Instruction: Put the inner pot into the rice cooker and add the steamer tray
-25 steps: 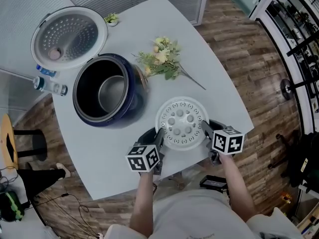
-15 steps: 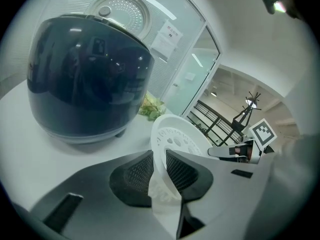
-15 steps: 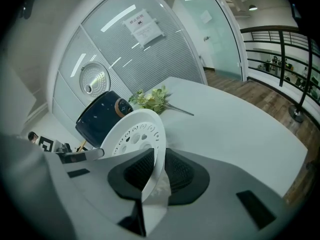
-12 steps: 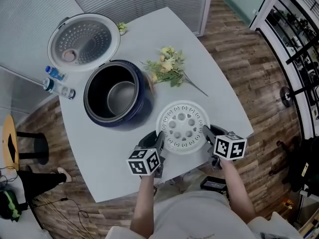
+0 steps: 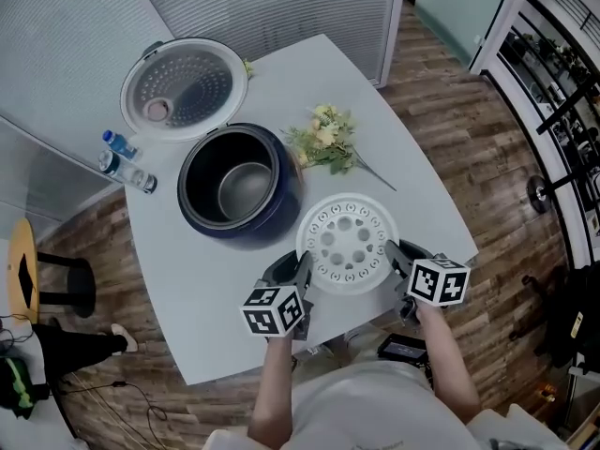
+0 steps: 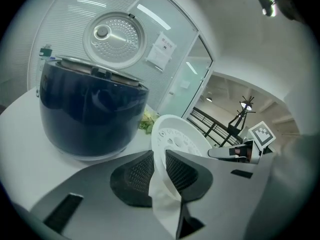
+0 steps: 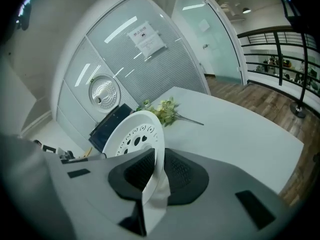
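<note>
Since a second ago the white steamer tray (image 5: 348, 243) has come closer to the rice cooker (image 5: 281, 206); it is held on the person's side of the cooker, above the desk (image 5: 202, 293), and is not yet over the cooker's mouth. The grip is the same as before. The left claw (image 6: 159, 164) is clenched on the tray's rim on the side nearer the cooker. The right claw (image 7: 159, 166) is clenched on the opposite rim, the side away from the cooker. In each gripper view the thin white edge sits pinched between the two dark ribbed pads.

The cooker's lid (image 5: 185, 87) stands open behind it. The flowers (image 5: 326, 143) lie just beside the cooker, beyond the tray, and two water bottles (image 5: 127, 169) lie on the cooker's far side.

Inside the cooker a dark wall and silvery bottom show; whether that is the inner pot cannot be told. From above, the marker cubes cover most of both claws. In the right gripper view the tray hides most of the cooker.
</note>
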The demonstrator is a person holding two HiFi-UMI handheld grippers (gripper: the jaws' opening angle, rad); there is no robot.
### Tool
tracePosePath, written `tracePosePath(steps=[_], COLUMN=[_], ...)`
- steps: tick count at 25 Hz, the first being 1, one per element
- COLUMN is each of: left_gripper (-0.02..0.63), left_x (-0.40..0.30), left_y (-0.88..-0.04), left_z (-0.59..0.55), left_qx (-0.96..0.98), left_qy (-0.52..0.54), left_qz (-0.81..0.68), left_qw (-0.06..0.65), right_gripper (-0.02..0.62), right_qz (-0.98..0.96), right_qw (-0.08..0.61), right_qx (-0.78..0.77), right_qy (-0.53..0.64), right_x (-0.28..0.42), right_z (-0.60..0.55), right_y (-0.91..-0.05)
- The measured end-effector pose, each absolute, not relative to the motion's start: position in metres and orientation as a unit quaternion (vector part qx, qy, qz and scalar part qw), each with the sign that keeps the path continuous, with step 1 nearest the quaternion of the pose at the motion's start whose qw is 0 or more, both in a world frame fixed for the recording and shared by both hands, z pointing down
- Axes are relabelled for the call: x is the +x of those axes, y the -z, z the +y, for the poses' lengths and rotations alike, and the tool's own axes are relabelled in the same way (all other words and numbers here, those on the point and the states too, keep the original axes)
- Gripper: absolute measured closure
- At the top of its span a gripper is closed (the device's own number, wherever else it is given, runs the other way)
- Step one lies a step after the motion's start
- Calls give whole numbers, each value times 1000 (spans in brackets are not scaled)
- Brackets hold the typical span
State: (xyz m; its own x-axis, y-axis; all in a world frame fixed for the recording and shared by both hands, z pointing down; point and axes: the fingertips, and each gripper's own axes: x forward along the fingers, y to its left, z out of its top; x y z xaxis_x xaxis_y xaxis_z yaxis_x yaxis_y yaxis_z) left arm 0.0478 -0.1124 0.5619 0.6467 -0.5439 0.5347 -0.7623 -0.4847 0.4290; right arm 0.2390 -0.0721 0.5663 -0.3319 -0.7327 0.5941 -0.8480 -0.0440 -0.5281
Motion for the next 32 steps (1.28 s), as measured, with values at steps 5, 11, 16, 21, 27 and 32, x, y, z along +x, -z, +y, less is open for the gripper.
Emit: tracePosePath(steps=[5,11,16,21,27,32], left_gripper=[529,531,531,534,537,543], left_x=[38,15,-6,-18,-32,-39], left_y=[-544,-517,-495,-479,-454,-439], left_z=[-112,-113,-116,-116,-113,-106], left_qx=[852,861,865,868,868,864], left_qy=[-147,-115,-96,-72,-41,-12], left_qz=[-390,-389,-392,-397,-409,-420], left_qw=[319,308,299,291,278,279], right_gripper=[526,528,528,529,529,531], right_qz=[-699,-700,-709,-716,-734,-744], right_qw=[41,-4,-15,-28,-40,-45], right_qx=[576,574,572,572,567,559], right_qy=[-422,-425,-412,-398,-372,-363], right_x=[231,210,190,179,167,162], right_z=[-75,-75,-82,-83,-82,-81], right_y=[-540,-515,-493,-478,-451,-439])
